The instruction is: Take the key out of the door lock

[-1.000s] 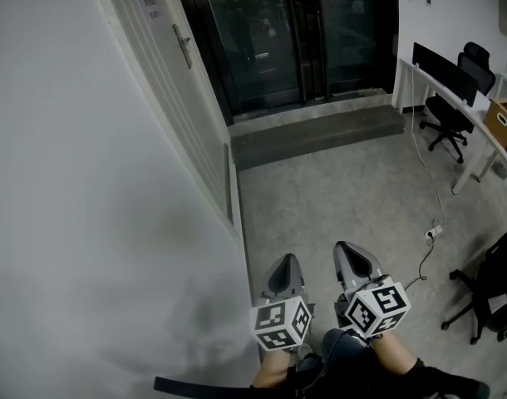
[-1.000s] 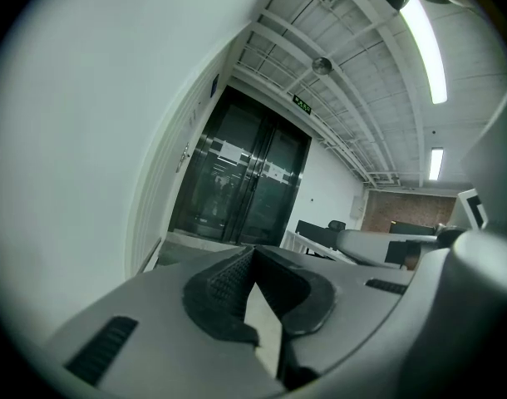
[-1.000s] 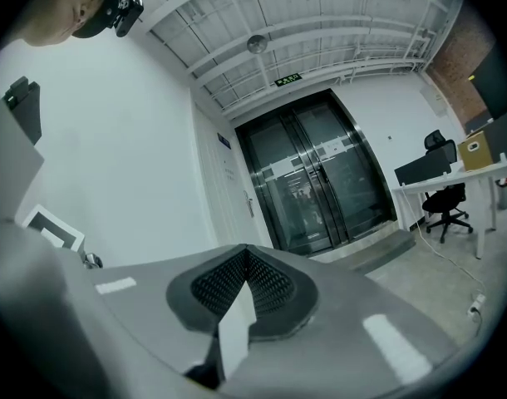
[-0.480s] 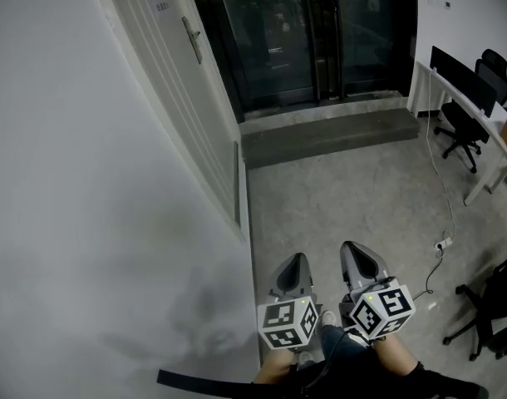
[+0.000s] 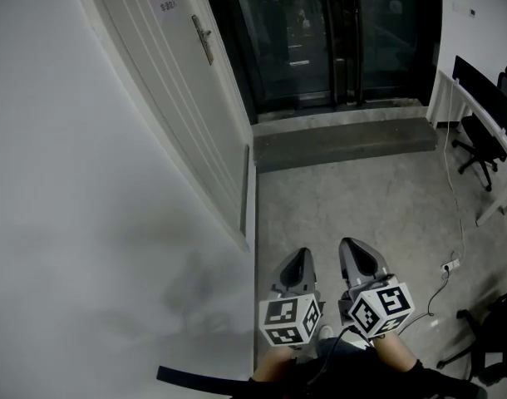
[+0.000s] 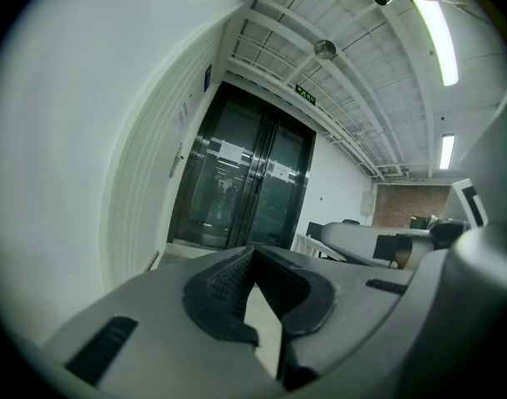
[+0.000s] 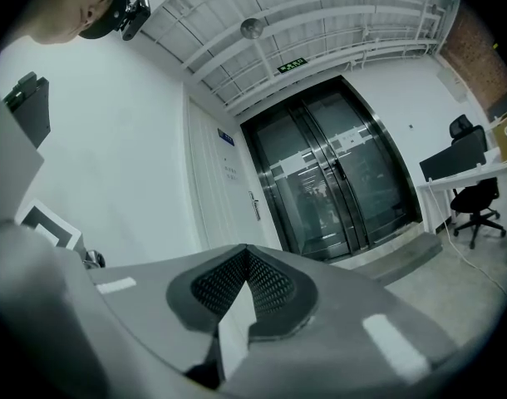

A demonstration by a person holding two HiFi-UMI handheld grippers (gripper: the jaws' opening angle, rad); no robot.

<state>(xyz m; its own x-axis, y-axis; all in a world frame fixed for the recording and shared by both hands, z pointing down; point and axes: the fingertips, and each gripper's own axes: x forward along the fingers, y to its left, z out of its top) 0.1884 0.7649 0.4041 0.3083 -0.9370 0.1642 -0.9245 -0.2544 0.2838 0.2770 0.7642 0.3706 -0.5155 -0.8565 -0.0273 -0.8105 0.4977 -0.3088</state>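
left gripper and right gripper were side by side above the floor, jaws pressed together, nothing between them. white door stood well ahead, left; handle visible (key too small to discern).

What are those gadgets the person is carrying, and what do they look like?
They are two matching grey plastic tools, the left tongs and the right tongs, each tapering to a rounded nose. Each carries a white cube printed with black square markers: the left cube and the right cube. The gripping faces are dark, finely ribbed pads. The person wears a dark sleeve.
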